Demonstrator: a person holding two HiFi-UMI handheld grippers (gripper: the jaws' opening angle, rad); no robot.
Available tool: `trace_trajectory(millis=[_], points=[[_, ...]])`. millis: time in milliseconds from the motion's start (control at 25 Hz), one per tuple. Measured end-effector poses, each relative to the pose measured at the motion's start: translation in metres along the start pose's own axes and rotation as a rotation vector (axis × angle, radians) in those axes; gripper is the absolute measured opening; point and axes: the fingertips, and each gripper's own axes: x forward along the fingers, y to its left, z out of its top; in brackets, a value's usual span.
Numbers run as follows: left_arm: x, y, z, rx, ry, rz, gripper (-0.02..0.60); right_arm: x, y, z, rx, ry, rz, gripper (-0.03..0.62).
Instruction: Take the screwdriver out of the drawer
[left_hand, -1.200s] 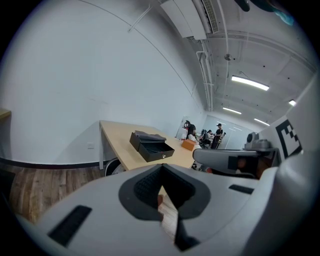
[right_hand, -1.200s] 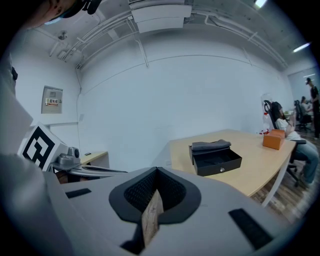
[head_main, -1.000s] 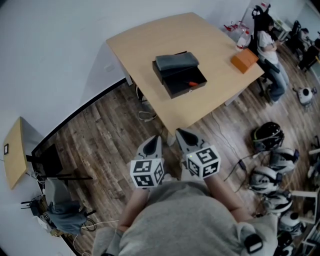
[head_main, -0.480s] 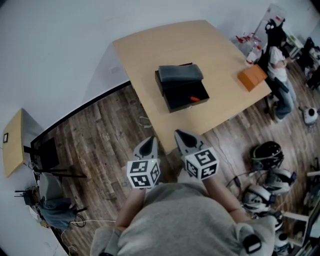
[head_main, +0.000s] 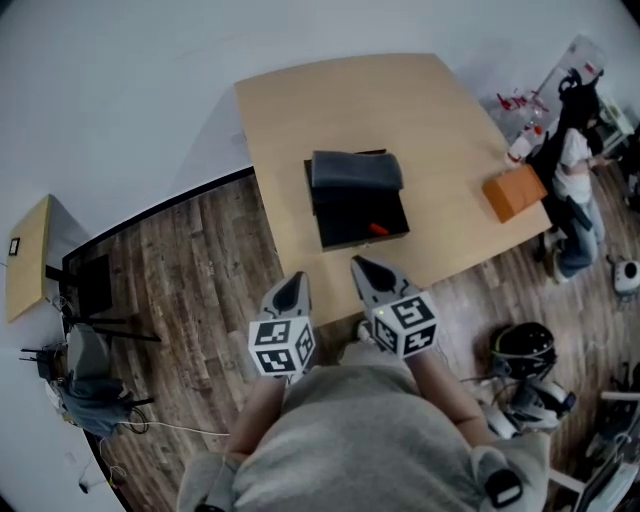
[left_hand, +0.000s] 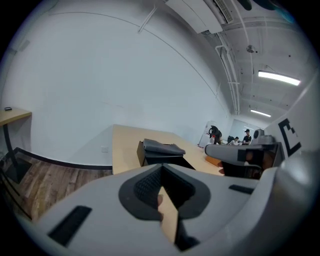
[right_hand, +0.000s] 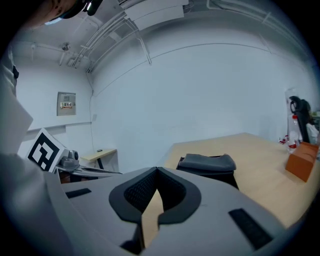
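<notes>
**Head view, left to right.** A small wooden side table (head_main: 25, 270) stands by the wall at far left, beside the plank floor (head_main: 190, 270). The left gripper (head_main: 294, 283) is held close to the person's torso. Its fingers are closed with nothing between them, and it points toward the near edge of the wooden counter (head_main: 420, 110), well apart from the drawer (head_main: 350, 222). That drawer belongs to a black drawer unit (head_main: 318, 190) with a grey top (head_main: 356, 170) and stands pulled open toward the near side. The screwdriver (head_main: 378, 228), seen as an orange handle, lies inside the drawer toward its right near corner. The right gripper (head_main: 359, 264) also has its fingers closed and empty, and its tip shows against the counter's near edge. An orange box (head_main: 515, 192) rests at the counter's right edge.
</notes>
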Motion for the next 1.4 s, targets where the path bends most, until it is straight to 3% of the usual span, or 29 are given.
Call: trace_trajectory(millis=[840,1400], points=[[0.073,-0.034,0.010,-0.113,-0.045,0.228,0.002,0.044,-0.097,0.009,-0.088,0.078,0.234,0.000],[0.091,-0.026,0.003,-0.196,-0.035,0.343,0.002,0.106,-0.138,-0.020,-0.238,0.241,0.292,0.000]])
